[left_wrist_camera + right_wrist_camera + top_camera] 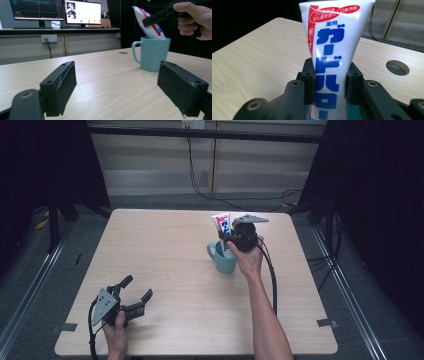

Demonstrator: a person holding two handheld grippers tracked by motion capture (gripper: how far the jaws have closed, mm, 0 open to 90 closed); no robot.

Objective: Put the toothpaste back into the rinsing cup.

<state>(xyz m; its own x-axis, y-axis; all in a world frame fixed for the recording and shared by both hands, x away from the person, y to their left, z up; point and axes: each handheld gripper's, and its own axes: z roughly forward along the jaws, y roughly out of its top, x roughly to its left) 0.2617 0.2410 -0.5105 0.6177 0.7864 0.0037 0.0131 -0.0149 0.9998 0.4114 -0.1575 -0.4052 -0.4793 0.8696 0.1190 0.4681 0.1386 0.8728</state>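
A white toothpaste tube (332, 50) with blue and red print stands upright, its lower end down inside a teal mug (223, 257). My right gripper (329, 85) is shut on the tube, one pad against each side. In the high view that right gripper (231, 238) hovers over the mug at the table's far middle, the tube (221, 224) sticking up behind it. The left gripper view shows the mug (152, 53) and the tube (150, 23) leaning in it. My left gripper (135, 292) rests open near the front left edge, with nothing between its pads (63, 87).
The wooden table (165, 245) has a round cable hole (397, 67) beyond the mug. Monitors (82, 12) stand on a bench past the table's far side. Cables hang down the back wall. Dark curtains close in both sides.
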